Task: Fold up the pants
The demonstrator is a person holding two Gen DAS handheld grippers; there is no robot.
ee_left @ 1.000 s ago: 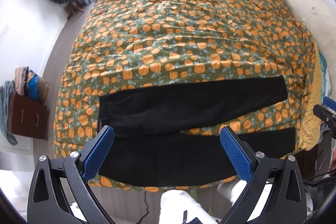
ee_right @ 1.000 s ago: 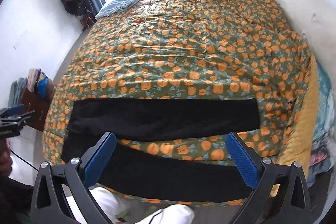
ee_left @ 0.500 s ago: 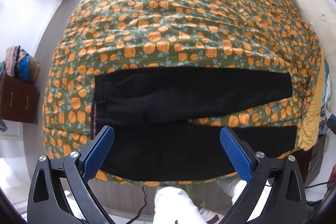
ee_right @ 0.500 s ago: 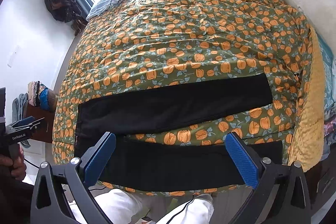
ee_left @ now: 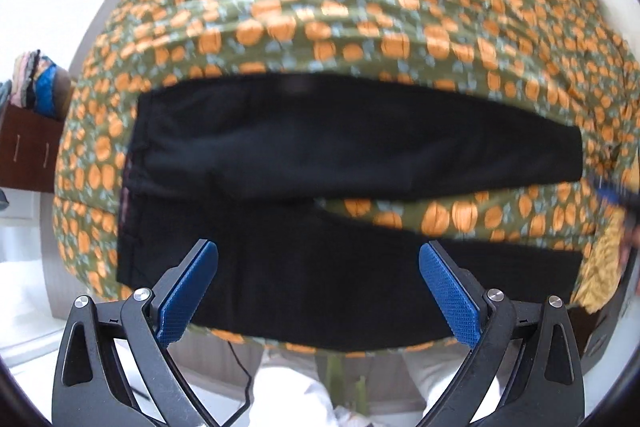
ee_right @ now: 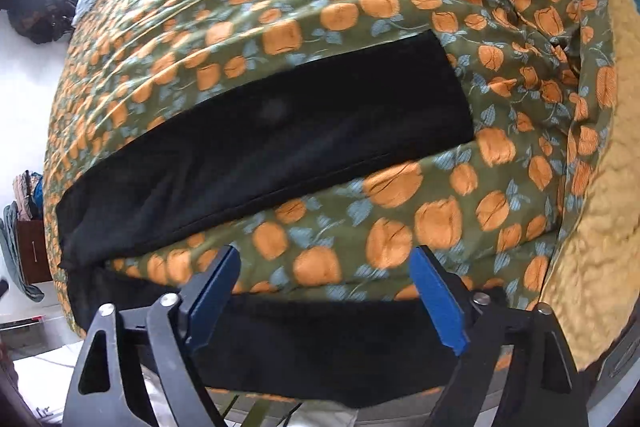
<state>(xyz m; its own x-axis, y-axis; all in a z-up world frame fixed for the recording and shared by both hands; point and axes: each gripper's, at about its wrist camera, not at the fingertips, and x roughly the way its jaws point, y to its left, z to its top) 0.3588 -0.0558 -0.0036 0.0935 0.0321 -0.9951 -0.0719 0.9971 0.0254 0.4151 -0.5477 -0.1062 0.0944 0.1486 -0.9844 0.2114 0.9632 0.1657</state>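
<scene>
Black fabric pants (ee_left: 320, 155) lie spread flat on the near part of a bed, on a green quilted bedspread printed with orange flowers (ee_left: 360, 7). The waistband sits at the left end and the two legs run out to the right, parted in a narrow V so that a wedge of bedspread shows between them. The far leg lies wholly on top of the bed. The near leg lies along the bed's front edge, its lower side draping slightly over it.

The left tongs (ee_left: 318, 291), black arms with blue ribbed pads, point down over the near leg just to the right of the waistband. Their jaws stand wide with nothing gripped; whether the pads touch the cloth cannot be told.

The right tongs (ee_right: 324, 299) hang over the cuff end of the near leg (ee_right: 320, 347). Their jaws are closing yet remain well apart, with bedspread and the leg's upper edge seen between the pads, which are not pressing on anything. This view is somewhat blurred.

A yellow textured blanket (ee_right: 592, 227) edges the bedspread on the right. At the left, a brown wooden cabinet (ee_left: 28, 151) carries a stack of folded clothes. White trouser legs of the person (ee_left: 288, 399) show below the bed edge.
</scene>
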